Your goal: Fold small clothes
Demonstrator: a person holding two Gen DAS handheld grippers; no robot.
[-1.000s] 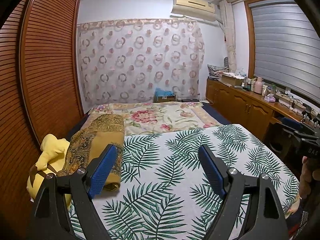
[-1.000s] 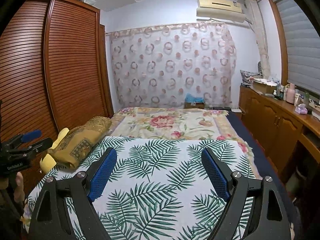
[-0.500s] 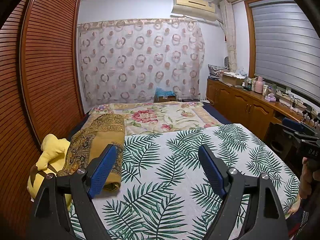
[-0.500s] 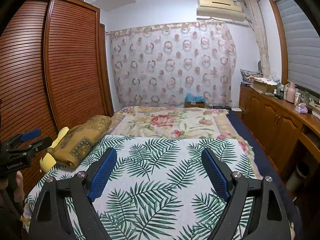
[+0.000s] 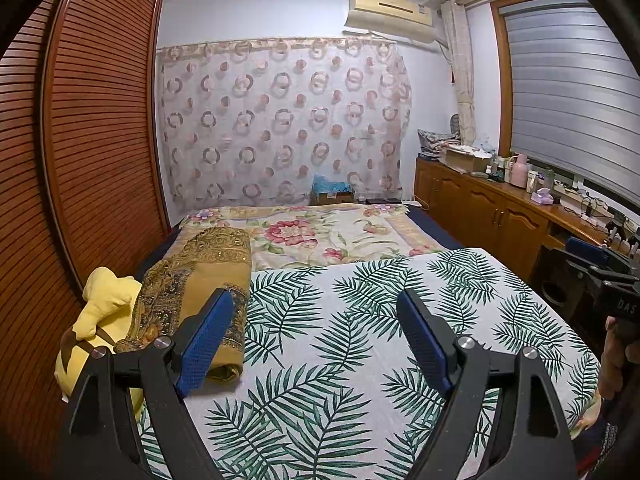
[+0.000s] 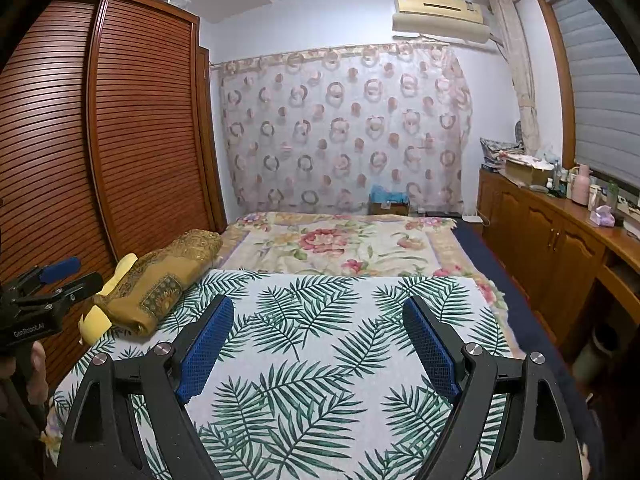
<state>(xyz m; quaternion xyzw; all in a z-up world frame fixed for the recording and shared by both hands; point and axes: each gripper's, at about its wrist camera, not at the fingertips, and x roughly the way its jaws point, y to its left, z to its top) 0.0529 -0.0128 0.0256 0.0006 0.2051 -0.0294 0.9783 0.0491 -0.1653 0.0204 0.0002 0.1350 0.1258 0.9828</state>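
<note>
A white cloth printed with green palm leaves [image 5: 344,344] lies spread flat over the near half of the bed. My left gripper [image 5: 314,300] hovers above it, open, with nothing between its blue pads [image 5: 204,344]. My right gripper [image 6: 318,304] hangs over the same cloth [image 6: 320,360], also open and empty. Each gripper shows at the edge of the other's view: the right gripper [image 5: 600,272] at the far right, the left gripper [image 6: 48,284] at the far left, each held by a hand. No small garment can be made out apart from this cloth.
A folded golden-brown patterned textile [image 5: 200,280] and a yellow plush toy [image 5: 100,312] lie along the bed's left side by the slatted wooden wardrobe [image 5: 92,140]. A floral blanket [image 5: 320,236] covers the far half. A wooden cabinet [image 5: 500,216] with bottles runs along the right.
</note>
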